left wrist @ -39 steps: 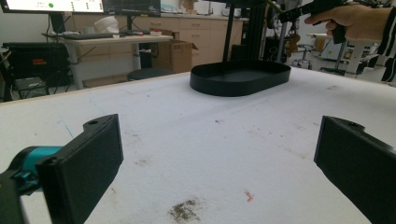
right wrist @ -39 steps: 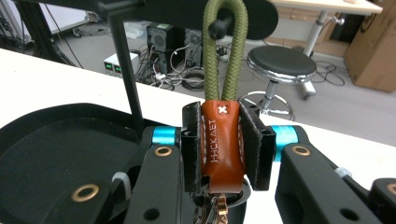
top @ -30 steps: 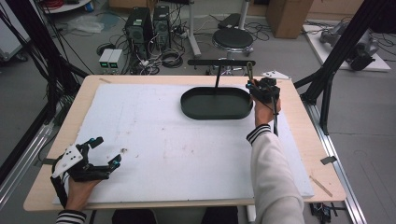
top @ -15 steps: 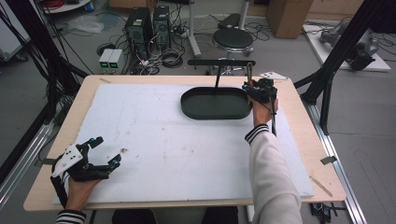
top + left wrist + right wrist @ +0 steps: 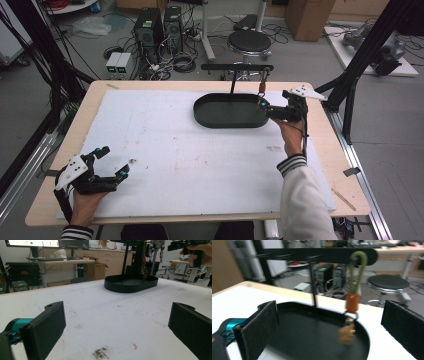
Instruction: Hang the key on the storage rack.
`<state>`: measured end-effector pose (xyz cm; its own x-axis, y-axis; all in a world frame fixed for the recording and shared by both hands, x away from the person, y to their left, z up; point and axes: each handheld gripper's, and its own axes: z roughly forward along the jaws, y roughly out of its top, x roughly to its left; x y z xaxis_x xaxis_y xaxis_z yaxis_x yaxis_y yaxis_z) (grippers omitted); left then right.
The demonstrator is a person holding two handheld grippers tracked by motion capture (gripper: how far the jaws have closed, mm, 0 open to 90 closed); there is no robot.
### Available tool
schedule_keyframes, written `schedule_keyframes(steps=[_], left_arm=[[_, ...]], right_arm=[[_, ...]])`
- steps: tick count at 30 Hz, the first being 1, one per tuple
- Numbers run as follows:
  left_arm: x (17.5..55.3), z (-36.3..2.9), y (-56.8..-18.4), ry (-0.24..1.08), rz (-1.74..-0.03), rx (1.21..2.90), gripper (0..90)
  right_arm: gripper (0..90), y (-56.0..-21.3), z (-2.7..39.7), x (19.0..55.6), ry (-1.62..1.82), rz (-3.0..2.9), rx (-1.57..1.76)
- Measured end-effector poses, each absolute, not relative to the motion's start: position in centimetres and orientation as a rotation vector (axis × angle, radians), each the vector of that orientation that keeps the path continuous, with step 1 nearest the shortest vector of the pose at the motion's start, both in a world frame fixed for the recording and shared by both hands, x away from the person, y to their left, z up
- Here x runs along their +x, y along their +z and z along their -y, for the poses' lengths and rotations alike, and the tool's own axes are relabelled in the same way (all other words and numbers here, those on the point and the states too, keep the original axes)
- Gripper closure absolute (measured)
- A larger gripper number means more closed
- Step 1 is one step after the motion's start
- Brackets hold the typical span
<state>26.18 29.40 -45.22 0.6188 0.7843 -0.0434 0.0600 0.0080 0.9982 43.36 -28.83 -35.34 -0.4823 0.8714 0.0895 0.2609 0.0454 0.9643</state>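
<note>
1. A keychain hangs in the upper right of the right gripper view: an olive-green loop over the end of a black crossbar, an orange barrel below it, then a metal ring with a small blurred tan charm dangling over the tray.
2. In the high view the keychain shows just above centre, at the right end of the crossbar.
3. The crossbar sits on a thin black post that rises from a black oval tray lying in the upper middle of the white table mat.
4. The right gripper is held at the tray's right end, centre right of the high view, the person's hand behind it. In its own view its jaws stand wide apart with nothing between them, the keychain framed in the gap but not touched.
5. The left gripper rests at the lower left of the high view, near the mat's front edge, well apart from the tray. Its jaws are spread wide and hold nothing.
6. In the left gripper view the mat carries small dark smudges, and the tray lies far off at upper centre.
</note>
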Motion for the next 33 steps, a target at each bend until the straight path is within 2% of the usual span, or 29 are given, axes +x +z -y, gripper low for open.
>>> schedule_keyframes(steps=[8,14,26,33], left_arm=[[26.3,-29.4,-45.2,0.656,-0.76,1.482,1.7],[26.3,-29.3,-45.2,0.661,-0.764,1.481,1.7],[26.2,-29.2,-45.2,0.671,-0.768,1.481,1.7],[26.2,-29.2,-45.2,0.675,-0.766,1.481,1.7]], right_arm=[[0.3,-37.2,30.7,35.6,1.563,-1.832,0.943],[0.3,-39.9,32.5,32.2,1.661,-1.805,0.876],[0.3,-44.3,33.7,30.3,1.694,-1.711,0.852],[0.3,-45.2,33.4,30.0,1.678,-1.711,0.837]])
